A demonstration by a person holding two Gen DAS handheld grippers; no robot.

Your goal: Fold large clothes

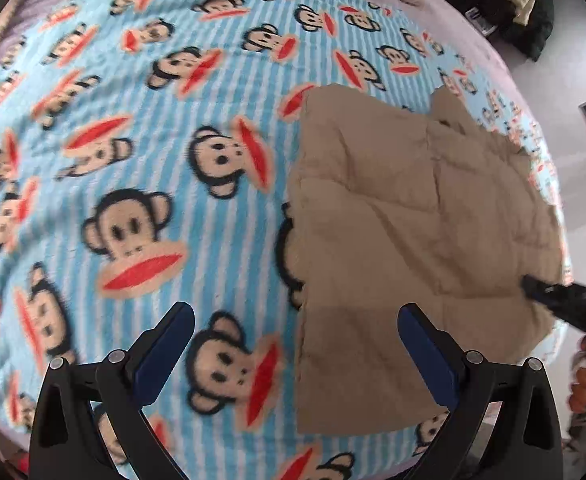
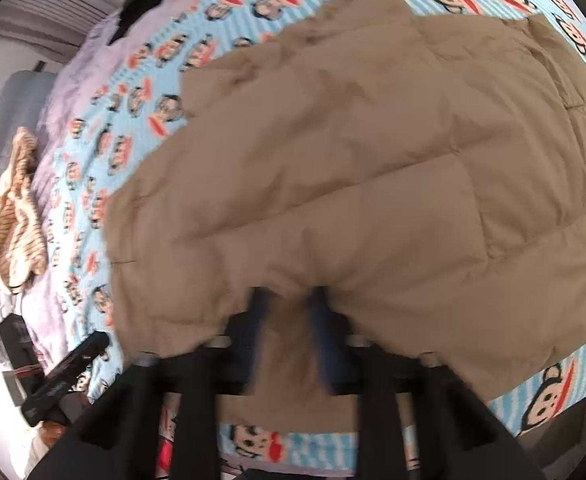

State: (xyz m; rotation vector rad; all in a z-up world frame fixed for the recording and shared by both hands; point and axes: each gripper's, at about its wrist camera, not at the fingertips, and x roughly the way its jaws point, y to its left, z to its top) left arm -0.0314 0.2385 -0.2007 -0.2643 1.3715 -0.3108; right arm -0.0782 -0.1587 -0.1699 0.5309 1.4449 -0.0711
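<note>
Blue-padded fingers (image 1: 425, 352) of the left claw (image 1: 295, 354) stood wide apart right up against the lens, gaping over the bed with nothing between them. Its right-hand finger hung over the near left edge of the tan quilted jacket (image 1: 413, 216), while the other finger hovered over the monkey-print blanket (image 1: 133, 152). Whether either finger touched the cloth could not be told.

Over on the other side, the right claw (image 2: 287, 300) was nearly closed, its two fingers pinching a bunched ridge of the jacket's near hem, and the fabric puckered up between them. That view was blurred, so the pads themselves showed only as dark blue smears.

The jacket (image 2: 353, 160) lay spread flat on the blue-and-white striped blanket, towards the bed's right side as the left camera saw it, reaching away from both claws. From the left wrist view the right claw's black tip (image 1: 533, 284) showed at the jacket's far right edge. A striped beige garment (image 2: 15, 220) lay crumpled well apart from the jacket, at the bed's edge.
</note>
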